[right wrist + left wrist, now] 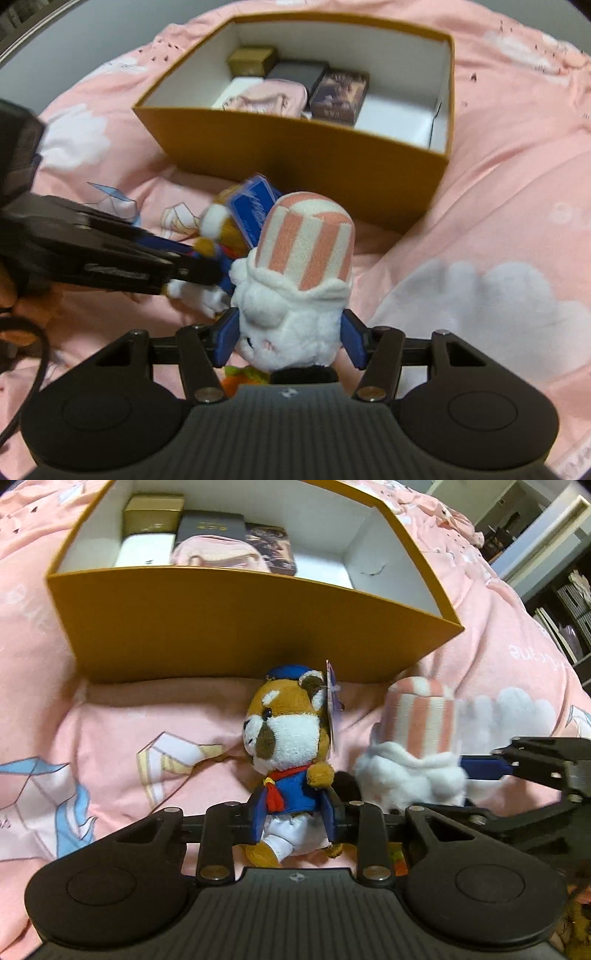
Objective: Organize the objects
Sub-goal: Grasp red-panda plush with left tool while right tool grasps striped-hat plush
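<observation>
My left gripper (pixel 295 819) is shut on a red panda plush (pixel 288 734) in a blue sailor suit and holds it by the body in front of the orange box (pixel 236 627). My right gripper (pixel 290 338) is shut on a white plush with a pink-striped hat (pixel 306 251), just right of the panda. That plush also shows in the left wrist view (pixel 417 738), and the right gripper (pixel 491 768) beside it. The panda (pixel 221 229) and the left gripper (pixel 207 269) show at the left of the right wrist view. The box (pixel 295 147) stands open behind both.
The box holds a gold case (pixel 251 59), a dark case (pixel 295 72), a pink pouch (pixel 269 98), a printed box (pixel 340 96) and a white box (pixel 144 550); its right part shows bare white floor (pixel 395 118). Everything lies on a pink printed bedsheet (pixel 498 184). Shelves (pixel 565 602) stand at the far right.
</observation>
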